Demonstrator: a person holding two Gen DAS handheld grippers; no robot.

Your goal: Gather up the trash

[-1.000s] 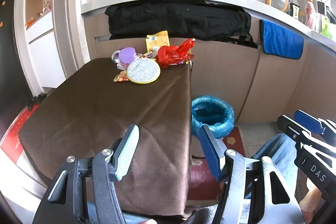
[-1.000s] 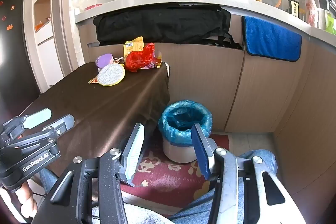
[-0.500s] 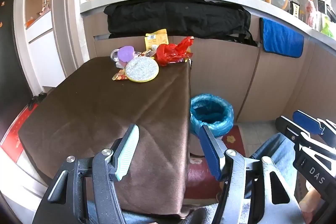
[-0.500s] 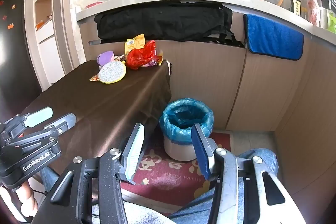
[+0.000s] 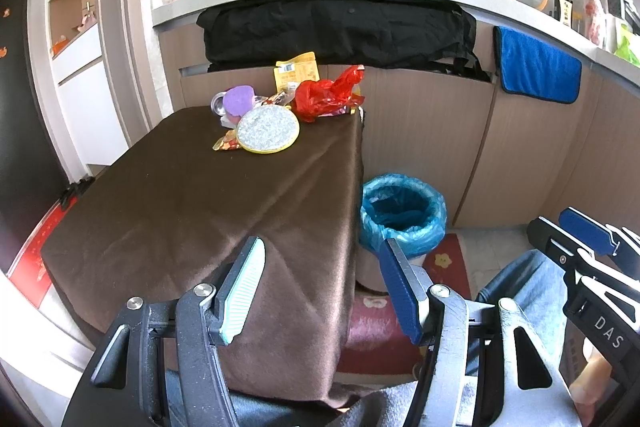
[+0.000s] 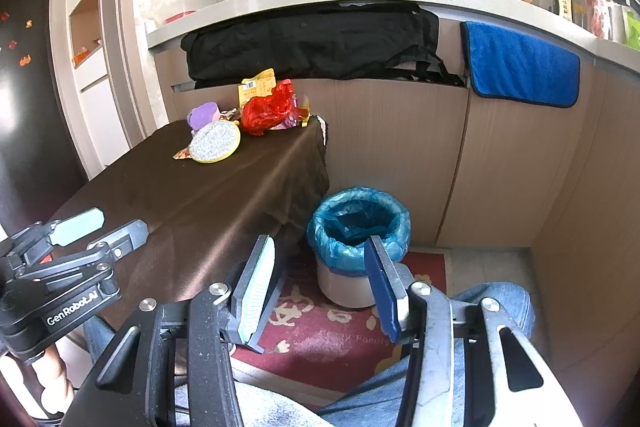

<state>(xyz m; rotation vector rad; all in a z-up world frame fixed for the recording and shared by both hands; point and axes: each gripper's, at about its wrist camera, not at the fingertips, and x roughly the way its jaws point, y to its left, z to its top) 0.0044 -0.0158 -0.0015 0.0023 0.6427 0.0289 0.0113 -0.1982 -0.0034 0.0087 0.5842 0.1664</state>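
Left wrist view: left gripper [image 5: 320, 283] jaws spread, nothing between them, low over the near end of the brown tablecloth [image 5: 200, 211]. Right gripper [image 6: 320, 283] likewise spread and empty, off the table's right side, looking toward the bin [image 6: 360, 227].

Trash sits clustered at the table's far end, well apart from both grippers: red plastic bag [image 5: 326, 95], yellow snack packet [image 5: 297, 71], small foil wrapper [image 5: 227, 143], purple cup [image 5: 239, 99], and a round silver scrubbing pad with yellow rim [image 5: 268, 129].

Approach step, I'd say. Suggest reaching the left gripper forward and taking the red bag first: crumpled thin film, bulky, easy to pinch at a raised fold. The flat pad and wrapper lie flush on soft cloth; come in low at an edge or the jaws will snag the fabric.

Bin is white, lined with a thin blue bag, mouth open, on the red floor mat [image 6: 320, 331] just beside the table's far right corner. Short carry.
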